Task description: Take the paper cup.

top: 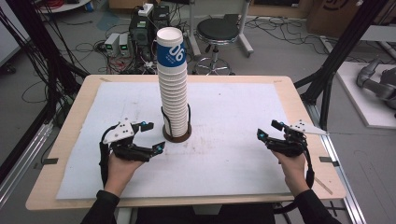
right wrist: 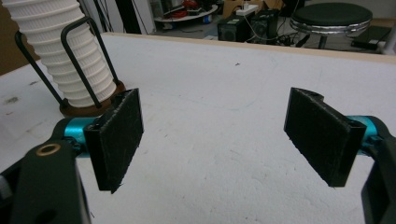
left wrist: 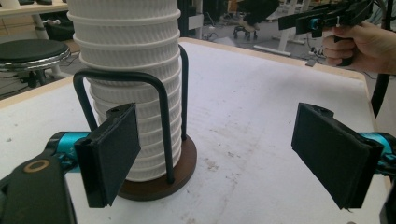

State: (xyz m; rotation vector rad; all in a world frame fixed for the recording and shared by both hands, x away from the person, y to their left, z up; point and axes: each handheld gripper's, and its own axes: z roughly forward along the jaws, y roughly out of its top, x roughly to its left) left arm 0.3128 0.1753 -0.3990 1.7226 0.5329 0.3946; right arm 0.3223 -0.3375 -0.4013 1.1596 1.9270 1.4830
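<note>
Both grippers stand with jaws apart and empty, so the left gripper (top: 152, 136), nearest the stack of ribbed paper cups (top: 172, 88) upright in its wire holder (left wrist: 161, 179) mid-table, should probably reach above the black loops, while the right gripper (top: 270, 130) waits well apart.

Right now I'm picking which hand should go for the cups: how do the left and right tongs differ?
The left tongs sit close beside the cup stack in its holder; the right tongs hover far off near the table's right edge. The left point toward the stack; the right point over bare mat. Both are open and hold nothing.
</note>
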